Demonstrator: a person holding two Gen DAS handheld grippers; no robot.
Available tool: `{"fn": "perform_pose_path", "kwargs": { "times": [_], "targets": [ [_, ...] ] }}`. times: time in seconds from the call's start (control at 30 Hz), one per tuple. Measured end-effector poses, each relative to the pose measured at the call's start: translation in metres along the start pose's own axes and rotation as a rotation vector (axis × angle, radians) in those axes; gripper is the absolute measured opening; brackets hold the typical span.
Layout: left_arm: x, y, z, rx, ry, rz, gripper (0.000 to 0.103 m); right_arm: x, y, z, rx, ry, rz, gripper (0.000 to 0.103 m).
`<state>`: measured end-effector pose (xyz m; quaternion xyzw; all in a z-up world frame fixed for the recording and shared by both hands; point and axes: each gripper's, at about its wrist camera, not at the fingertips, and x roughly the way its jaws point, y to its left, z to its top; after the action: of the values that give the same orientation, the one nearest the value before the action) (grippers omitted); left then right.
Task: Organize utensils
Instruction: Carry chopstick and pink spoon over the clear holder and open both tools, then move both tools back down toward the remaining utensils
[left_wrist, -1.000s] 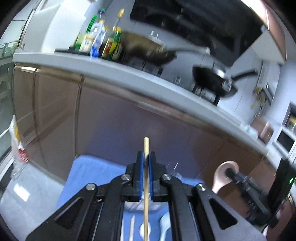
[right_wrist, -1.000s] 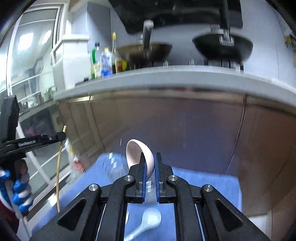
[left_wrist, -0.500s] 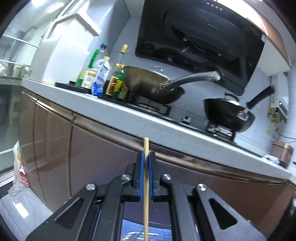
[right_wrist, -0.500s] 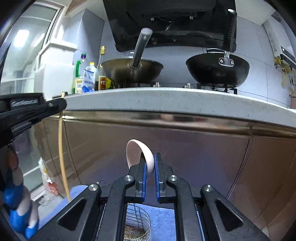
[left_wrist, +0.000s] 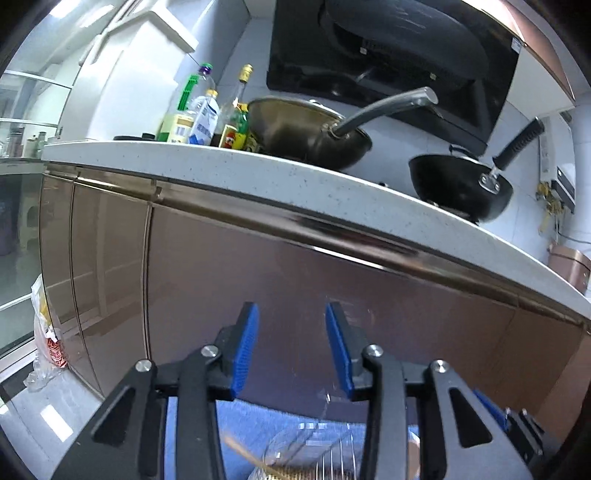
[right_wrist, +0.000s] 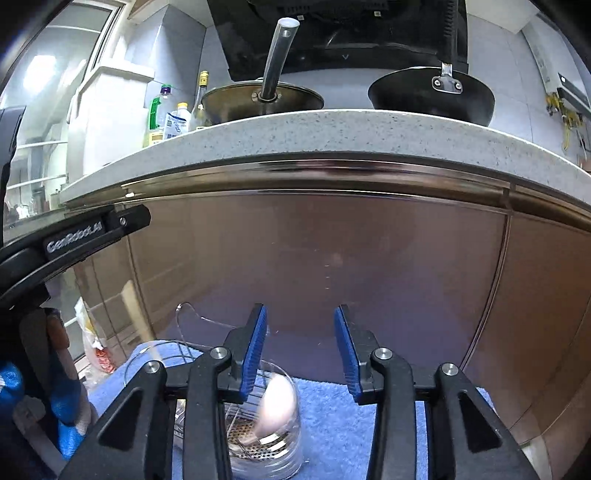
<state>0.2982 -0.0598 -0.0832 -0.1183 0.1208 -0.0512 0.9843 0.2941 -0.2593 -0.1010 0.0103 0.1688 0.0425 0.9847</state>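
My left gripper (left_wrist: 291, 312) has nothing between its blue pads, and its jaws are opening. Below it a blurred wooden chopstick (left_wrist: 242, 454) drops toward the wire utensil holder (left_wrist: 332, 461) on the blue cloth (left_wrist: 258, 417). My right gripper (right_wrist: 300, 314) holds nothing either, and its jaws are opening too. Under it a blurred pink spoon (right_wrist: 277, 406) sits loose inside the rim of a clear glass (right_wrist: 284, 454), with the holder's perforated base (right_wrist: 247, 439) showing through. The right wrist view also catches the left gripper (right_wrist: 122, 221) at the left edge and the chopstick (right_wrist: 142, 325) falling beneath it.
A brown cabinet front (right_wrist: 332, 258) stands close behind the cloth, under a speckled countertop (right_wrist: 332, 129). On the counter are two woks (left_wrist: 310, 136) (left_wrist: 458, 184) and several bottles (left_wrist: 199, 118). A gloved hand (right_wrist: 62, 402) holds the left gripper. A plastic bag (left_wrist: 48, 332) lies on the floor at left.
Both grippers were shut, the left on the chopstick and the right on the pink spoon. Both have opened and let go; the utensils now drop toward the holder and glass.
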Motion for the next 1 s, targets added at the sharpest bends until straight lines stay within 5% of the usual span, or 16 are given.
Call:
{"fn": "perform_pose_path", "kwargs": {
  "times": [0.33,0.77,1.0],
  "targets": [
    [-0.049,0.026,0.014,0.066,0.118,0.030,0.037,-0.055,-0.004,0.013,0.015,-0.027,0.037,0.041],
    [-0.103,0.082,-0.015,0.085,0.418,0.012,0.037,-0.113,-0.032,-0.013,0.070,0.089,0.090,0.041],
    [-0.101,0.084,-0.058,0.026,0.653,-0.131,0.036,-0.116,-0.039,-0.044,0.099,0.218,0.163,0.040]
  ]
}}
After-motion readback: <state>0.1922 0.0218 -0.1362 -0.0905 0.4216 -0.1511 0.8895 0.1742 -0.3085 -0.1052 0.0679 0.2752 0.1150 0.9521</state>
